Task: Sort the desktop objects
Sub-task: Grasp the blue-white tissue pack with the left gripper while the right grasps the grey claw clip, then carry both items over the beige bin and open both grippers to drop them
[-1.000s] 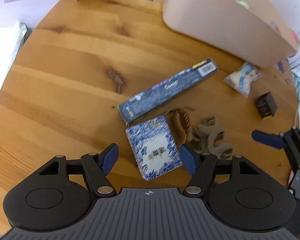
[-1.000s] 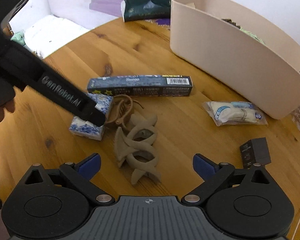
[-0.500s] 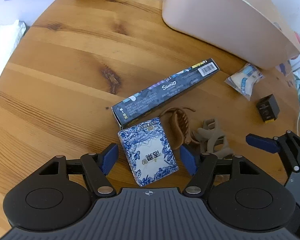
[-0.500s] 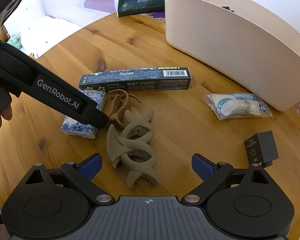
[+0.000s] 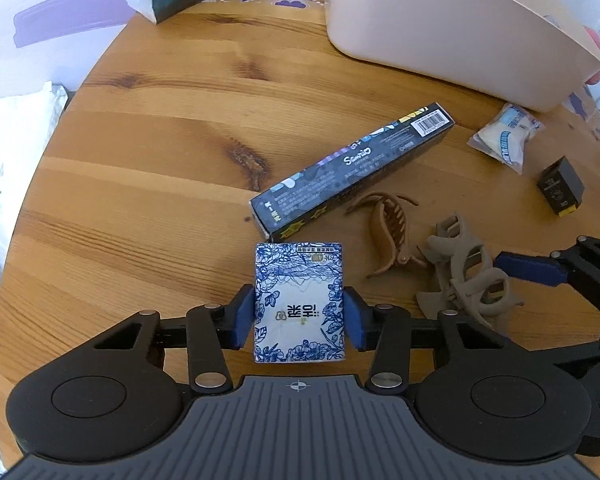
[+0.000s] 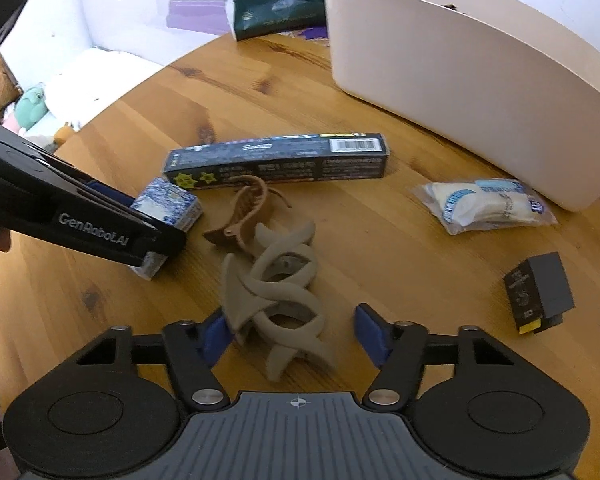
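Observation:
My left gripper (image 5: 299, 320) is shut on a blue-and-white floral tissue pack (image 5: 299, 300), which rests on the round wooden table (image 5: 140, 184); the pack also shows in the right wrist view (image 6: 168, 204). My right gripper (image 6: 294, 334) is open, its fingers on either side of a grey hair claw (image 6: 276, 292) lying on the table. A brown hair claw (image 6: 244, 212) lies between the pack and the grey claw. A long dark box (image 6: 276, 158) lies behind them.
A beige bin (image 6: 472, 76) stands at the back right. A wrapped white packet (image 6: 484, 204) and a small black box (image 6: 538, 292) lie at the right. A dark green pack (image 6: 276, 8) lies at the far table edge.
My left gripper moved forward around the tissue pack and closed on it. My right gripper moved forward so the grey hair claw now sits between its open fingers.

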Demonstrator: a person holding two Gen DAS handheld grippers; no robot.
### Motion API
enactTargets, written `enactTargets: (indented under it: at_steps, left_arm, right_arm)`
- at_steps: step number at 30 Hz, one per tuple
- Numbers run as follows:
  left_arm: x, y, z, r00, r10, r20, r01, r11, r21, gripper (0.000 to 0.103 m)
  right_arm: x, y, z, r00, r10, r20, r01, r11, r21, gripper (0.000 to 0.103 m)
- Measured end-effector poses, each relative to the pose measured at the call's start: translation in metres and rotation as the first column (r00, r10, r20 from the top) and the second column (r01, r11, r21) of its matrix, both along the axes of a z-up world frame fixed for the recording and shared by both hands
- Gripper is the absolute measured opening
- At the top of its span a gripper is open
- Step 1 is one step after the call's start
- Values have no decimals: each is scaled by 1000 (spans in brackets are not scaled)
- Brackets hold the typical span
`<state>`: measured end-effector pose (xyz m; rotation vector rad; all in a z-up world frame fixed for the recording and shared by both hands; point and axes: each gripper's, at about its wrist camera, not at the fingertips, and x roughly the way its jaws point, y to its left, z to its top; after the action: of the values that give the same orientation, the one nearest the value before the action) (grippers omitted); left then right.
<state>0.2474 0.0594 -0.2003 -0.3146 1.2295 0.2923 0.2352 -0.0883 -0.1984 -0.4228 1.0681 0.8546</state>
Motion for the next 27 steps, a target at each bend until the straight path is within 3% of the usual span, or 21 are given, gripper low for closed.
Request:
enactTargets:
  at_steps: [3,15,27]
  left_arm:
    - [-4,0,0,1000,4,3,-4,1000,-2,46]
    - [-24,18,4,1000,18,2,-18,1000,-16,46]
    - [-19,24,38,997,-23,76,23,1000,1,46]
  right_arm:
    - [-3,2,2,1000,11,-12,-11,1000,10,44]
    - [-13,-14,7,999,-41,-25,41,999,30,44]
    - [-15,-56,48,993,-117,17,115,989,89,44]
